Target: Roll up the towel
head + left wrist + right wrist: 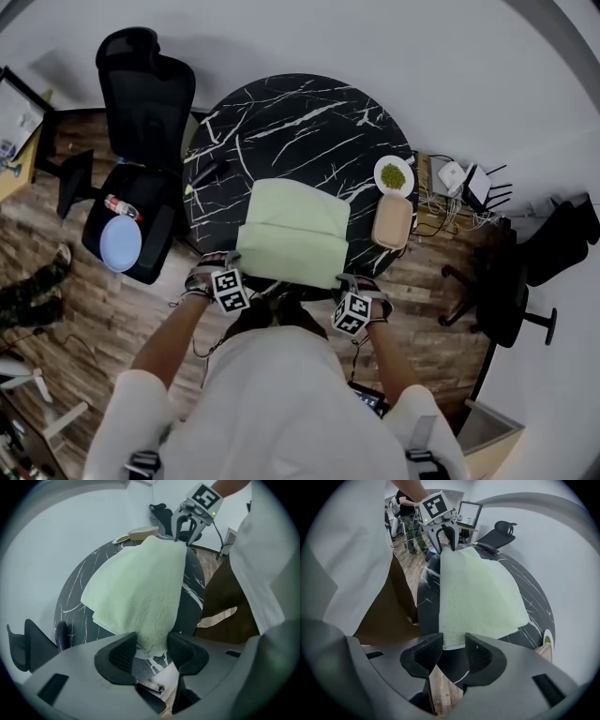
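A pale green towel (295,234) lies folded on the round black marble table (281,122), its near edge at the table's rim by my body. My left gripper (241,274) points steeply down at the towel's near left corner. In the left gripper view, that corner (152,639) sits between the parted jaws of the left gripper (152,651). My right gripper (345,280) stands at the near right corner. The right gripper view shows the towel (478,592) with its corner between the parted jaws of the right gripper (453,653). Each gripper view shows the other gripper at the towel's opposite corner (183,534) (444,538).
A small bowl of green stuff (394,175) and a beige tray (392,222) sit at the table's right rim. A dark object (206,172) lies at its left. A black office chair (141,122) holding a blue plate (120,244) stands left; another chair (506,281) stands right.
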